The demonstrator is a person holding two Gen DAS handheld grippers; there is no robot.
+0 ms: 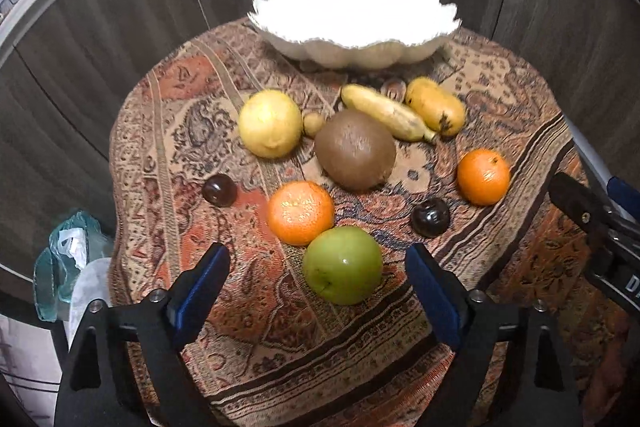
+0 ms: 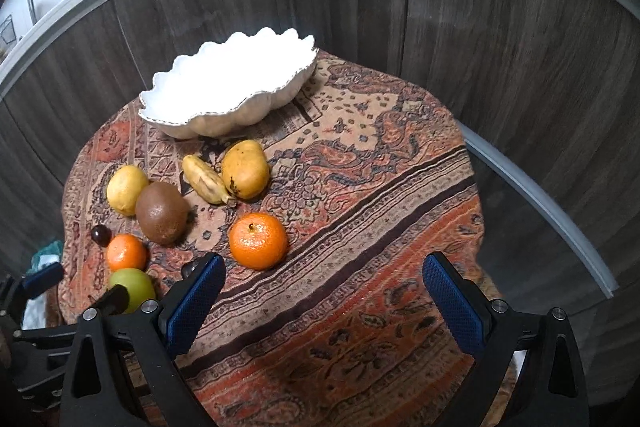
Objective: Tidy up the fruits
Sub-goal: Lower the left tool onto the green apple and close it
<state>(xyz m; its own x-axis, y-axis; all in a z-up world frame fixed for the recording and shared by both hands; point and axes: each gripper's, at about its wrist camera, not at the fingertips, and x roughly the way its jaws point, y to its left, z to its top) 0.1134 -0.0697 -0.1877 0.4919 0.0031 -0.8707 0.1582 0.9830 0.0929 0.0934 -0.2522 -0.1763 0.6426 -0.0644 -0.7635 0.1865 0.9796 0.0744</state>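
Showing second plum (image 1: 430, 217), left view only

From the left wrist we look down and forward over the table, close to the green apple (image 1: 342, 265). From the right wrist we look from farther right, with the orange (image 2: 258, 240) just ahead. We see the same white bowl (image 1: 356, 51) (image 2: 224, 123) far ahead in both.

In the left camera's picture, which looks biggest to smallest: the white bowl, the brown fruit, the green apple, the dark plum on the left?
1. white bowl
2. brown fruit and green apple: alike; the apple sits nearer the camera, so unsure
3. dark plum
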